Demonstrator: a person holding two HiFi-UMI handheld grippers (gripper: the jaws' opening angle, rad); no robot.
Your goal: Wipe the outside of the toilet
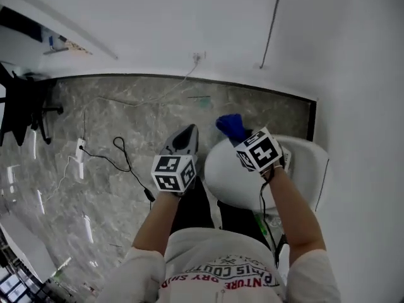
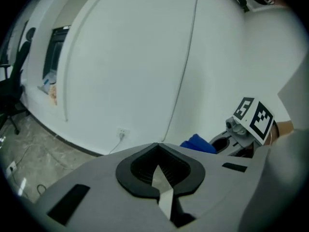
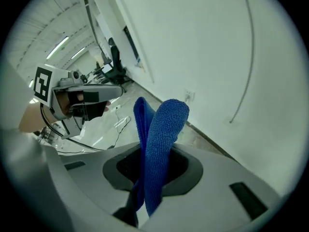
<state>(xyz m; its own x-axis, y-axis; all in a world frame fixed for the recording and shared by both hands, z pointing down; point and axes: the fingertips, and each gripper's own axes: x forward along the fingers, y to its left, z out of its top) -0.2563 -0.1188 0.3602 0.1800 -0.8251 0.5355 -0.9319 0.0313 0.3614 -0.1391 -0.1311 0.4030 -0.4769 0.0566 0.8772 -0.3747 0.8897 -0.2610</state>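
The person stands over the white toilet (image 1: 227, 177), which sits against the right-hand wall with its lid down, directly below the right gripper (image 1: 245, 139). From the head view you see both tools held out level, side by side and apart, but not how their jaws stand.

The right gripper view settles that for its side: the right gripper (image 3: 153, 170) is clamped tight on a folded blue cloth (image 3: 161, 139), which sticks up out of the jaws in 2 layers. From the head view the cloth (image 1: 231, 126) is only a blue tuft past the tool's tip, above the far edge of the lid; I cannot tell whether it touches the toilet.

The left gripper (image 1: 185, 137) hangs over the grey stone floor (image 1: 113, 118) just left of the bowl. Its own view shows the left gripper (image 2: 158, 170) closed down to a thin slit with nothing in it, only white wall behind.

Each gripper view catches the other tool: the left one shows the cloth (image 2: 198, 144) beside the right gripper (image 2: 226, 144), and the right one shows the left gripper (image 3: 96, 103).

A wall socket (image 1: 199, 57) sits low on the wall ahead.
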